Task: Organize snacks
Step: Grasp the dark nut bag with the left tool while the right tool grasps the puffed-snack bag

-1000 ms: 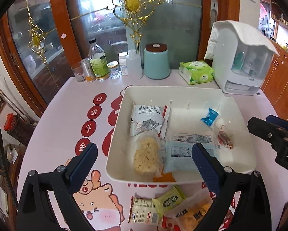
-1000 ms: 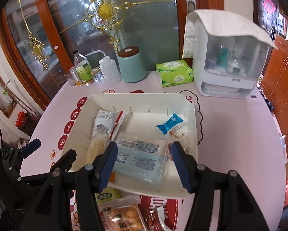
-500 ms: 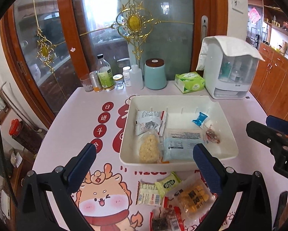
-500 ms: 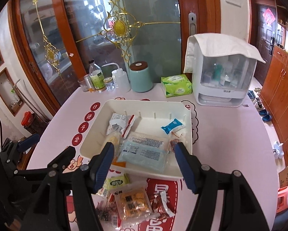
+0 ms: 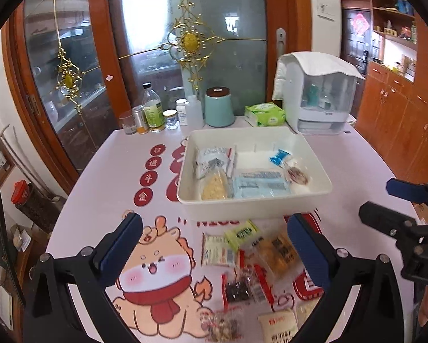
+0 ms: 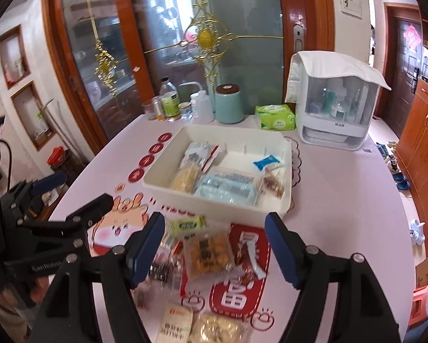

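A white tray (image 5: 314, 200) (image 6: 282, 200) stands mid-table and holds several snack packets, among them a light blue pack (image 5: 259, 184) (image 6: 228, 187) and a small blue sachet (image 5: 278, 155). Several loose snack packets lie on the table in front of the tray, among them a green packet (image 5: 242, 233) (image 6: 186, 224) and an orange cracker pack (image 5: 277, 253) (image 6: 208, 253). My left gripper (image 5: 214, 254) is open and empty above them. My right gripper (image 6: 215, 247) is open and empty above the cracker pack.
At the table's back stand bottles and jars (image 5: 154, 114), a teal canister (image 5: 219, 110), a green tissue pack (image 5: 264, 114) and a white covered appliance (image 5: 318, 94). A glass door is behind. The table edge curves at left and right.
Both grippers have pulled back and up from the tray. More loose packets in front of the tray have come into view. Both stay open.
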A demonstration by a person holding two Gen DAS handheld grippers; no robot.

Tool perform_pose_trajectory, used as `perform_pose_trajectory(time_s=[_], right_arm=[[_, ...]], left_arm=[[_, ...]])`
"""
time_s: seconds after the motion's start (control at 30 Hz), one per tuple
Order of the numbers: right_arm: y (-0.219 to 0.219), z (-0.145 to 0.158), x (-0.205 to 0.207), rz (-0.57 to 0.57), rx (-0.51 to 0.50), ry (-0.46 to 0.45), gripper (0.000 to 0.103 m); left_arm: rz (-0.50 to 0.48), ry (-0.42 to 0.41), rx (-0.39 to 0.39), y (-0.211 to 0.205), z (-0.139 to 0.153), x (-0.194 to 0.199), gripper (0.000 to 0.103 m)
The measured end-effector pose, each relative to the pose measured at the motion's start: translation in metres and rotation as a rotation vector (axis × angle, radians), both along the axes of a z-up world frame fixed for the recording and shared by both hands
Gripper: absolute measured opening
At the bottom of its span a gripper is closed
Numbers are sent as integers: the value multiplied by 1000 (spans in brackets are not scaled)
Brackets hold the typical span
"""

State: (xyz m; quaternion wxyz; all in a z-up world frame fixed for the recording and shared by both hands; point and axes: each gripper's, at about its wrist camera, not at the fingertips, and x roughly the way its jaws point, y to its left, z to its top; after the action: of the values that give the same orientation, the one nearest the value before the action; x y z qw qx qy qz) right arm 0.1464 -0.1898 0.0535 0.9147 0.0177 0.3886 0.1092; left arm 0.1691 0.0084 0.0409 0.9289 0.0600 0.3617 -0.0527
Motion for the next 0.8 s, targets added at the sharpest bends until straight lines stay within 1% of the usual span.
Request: perform_pose_trajectory(time_s=[0.17, 0.37, 0.5, 0.67, 0.8], right_arm=[[0, -24, -30, 24, 3, 20, 75], [1, -66, -60, 35, -42, 50, 75], [-5, -95, -72, 16, -43, 82, 75], [-15, -140, -79, -33, -8, 163, 75], [-24, -173, -81, -62, 20, 229, 75]], left_arm=[[-26, -10, -17, 7, -14, -29, 101], [-19, 15, -18, 16, -54, -51, 102], [5, 76, -50, 23, -92, -59, 102], [44, 138, -38, 25, -138, -62, 102], [66, 182, -35, 26, -165, -60, 102]])
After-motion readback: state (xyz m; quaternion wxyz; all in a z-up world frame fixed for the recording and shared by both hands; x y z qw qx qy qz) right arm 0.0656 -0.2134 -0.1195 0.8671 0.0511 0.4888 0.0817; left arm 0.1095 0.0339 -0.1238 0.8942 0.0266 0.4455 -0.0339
